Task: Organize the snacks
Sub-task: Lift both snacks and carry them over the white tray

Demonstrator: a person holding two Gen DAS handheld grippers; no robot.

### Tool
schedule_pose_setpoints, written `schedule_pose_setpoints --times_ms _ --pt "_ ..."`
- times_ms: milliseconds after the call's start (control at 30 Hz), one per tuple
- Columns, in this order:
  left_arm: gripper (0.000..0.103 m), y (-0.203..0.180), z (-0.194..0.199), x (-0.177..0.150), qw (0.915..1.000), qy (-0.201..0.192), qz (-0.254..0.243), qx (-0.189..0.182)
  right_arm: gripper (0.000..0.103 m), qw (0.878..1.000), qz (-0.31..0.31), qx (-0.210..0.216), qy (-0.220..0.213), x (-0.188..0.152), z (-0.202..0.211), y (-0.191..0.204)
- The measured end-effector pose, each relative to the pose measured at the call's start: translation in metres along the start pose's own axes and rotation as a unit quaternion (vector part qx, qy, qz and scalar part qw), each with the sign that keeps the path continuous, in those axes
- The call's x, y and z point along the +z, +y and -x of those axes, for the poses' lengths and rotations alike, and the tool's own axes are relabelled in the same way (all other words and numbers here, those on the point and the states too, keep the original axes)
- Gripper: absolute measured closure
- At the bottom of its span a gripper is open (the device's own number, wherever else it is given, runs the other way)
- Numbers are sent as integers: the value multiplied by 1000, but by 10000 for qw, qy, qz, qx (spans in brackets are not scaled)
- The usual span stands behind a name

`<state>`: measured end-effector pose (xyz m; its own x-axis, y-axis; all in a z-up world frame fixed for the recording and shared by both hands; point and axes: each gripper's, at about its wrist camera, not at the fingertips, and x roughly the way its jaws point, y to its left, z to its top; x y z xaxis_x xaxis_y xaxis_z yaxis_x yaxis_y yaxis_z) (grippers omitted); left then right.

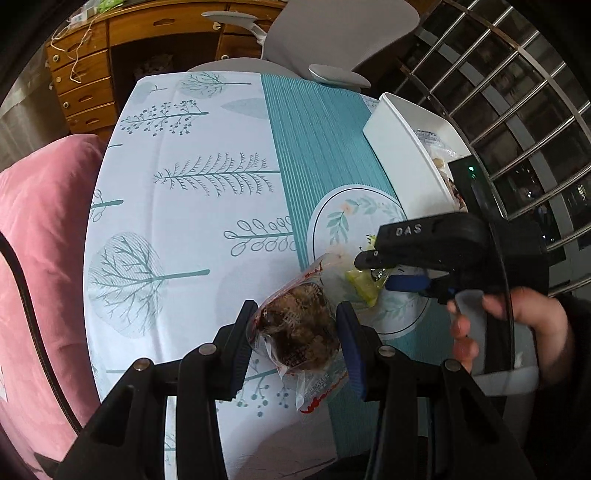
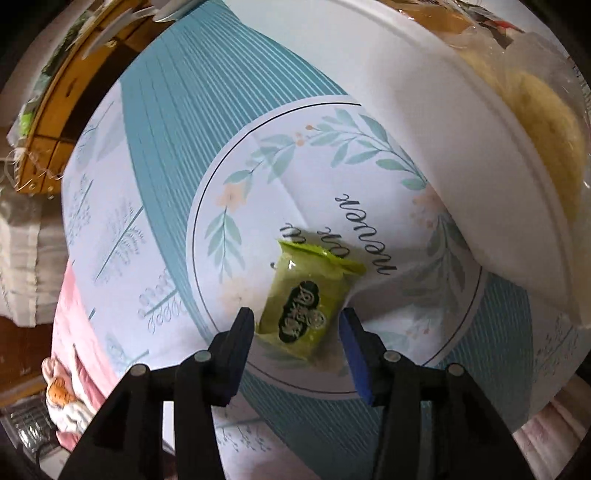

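Wooden drawer cabinet (image 1: 85, 85) behind table; grey chair (image 1: 332, 33); pink cushion (image 1: 40, 236); metal grille (image 1: 517, 92).

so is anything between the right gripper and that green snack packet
Nothing visible. The green packet lies on the tablecloth right between the right gripper's open fingers, with small gaps on both sides. The white bin sits beside it, not in the way.

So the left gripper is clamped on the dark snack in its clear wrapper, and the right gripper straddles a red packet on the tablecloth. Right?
Not quite. The packet between the right gripper's fingers is green, not red, as the right wrist view shows. The rest stands: the left gripper grips the dark snack in its clear wrapper, above the tablecloth.
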<state>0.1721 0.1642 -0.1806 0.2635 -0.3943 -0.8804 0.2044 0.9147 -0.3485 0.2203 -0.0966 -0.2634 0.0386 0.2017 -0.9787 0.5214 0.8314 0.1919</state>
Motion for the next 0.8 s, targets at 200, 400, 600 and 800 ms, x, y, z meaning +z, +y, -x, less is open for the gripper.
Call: schedule_pose_setpoints --times_ms 200,400,600,800 --pt "61 13 -1 1 10000 28 10 -39 61 9986 -194 -480 -73 1 -5 11" --pt "61 19 2 2 10000 21 6 -11 66 9978 -267 -602 0 -2 -5 15" --pt "61 17 12 7 9995 -266 149 68 67 9987 -232 -372 263 -7 0 8" --pt "61 8 24 11 9965 -649 416 316 67 9979 -50 160 629 -16 18 -2"
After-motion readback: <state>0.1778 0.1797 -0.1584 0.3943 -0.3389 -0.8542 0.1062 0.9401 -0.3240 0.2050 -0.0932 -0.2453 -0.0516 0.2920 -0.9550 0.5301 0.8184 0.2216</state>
